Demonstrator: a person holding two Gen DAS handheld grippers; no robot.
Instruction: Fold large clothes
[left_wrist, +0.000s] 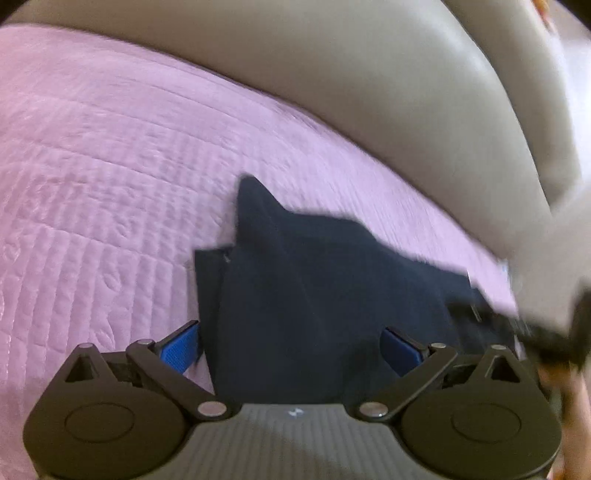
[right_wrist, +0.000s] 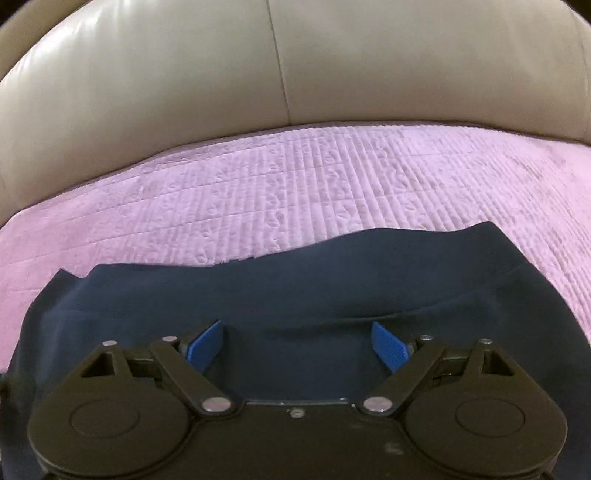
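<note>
Dark navy garment (right_wrist: 295, 280) spread on a pink quilted cover (right_wrist: 332, 177) over a sofa seat, beige leather backrest (right_wrist: 166, 74) behind. In the right wrist view, lying fairly flat, far edge wavy, a shallow ridge running across the middle. In the left wrist view, bunched and peaked, one corner standing up, a folded flap at the near left edge — clearly not yet squared.

Left gripper (left_wrist: 291, 343): blue fingers (left_wrist: 181, 347) set wide, cloth lying in the gap between them, no pinch visible. Right gripper (right_wrist: 295, 345): fingers (right_wrist: 205, 345) likewise wide apart, poised over the cloth and not closed on it. Something pale and blurred at the right of the left view, probably the other gripper or a sleeve; too smeared to say.

Likely step: taking hold of an edge for the next fold. To do it well:

- Lower the fingers until one slides under the hem, the other above, then close on a single edge, not a wad of layers.
- Match both grips along the same edge, well apart, so the cloth hangs taut between them.
- Smooth the peaked corner first — a fold over a lump will stay crooked.
- Lift only enough to clear the cover; soft fabric sags and drags, and the plush quilt may catch it.
- Lay the edge down onto the opposite edge, then release.
</note>
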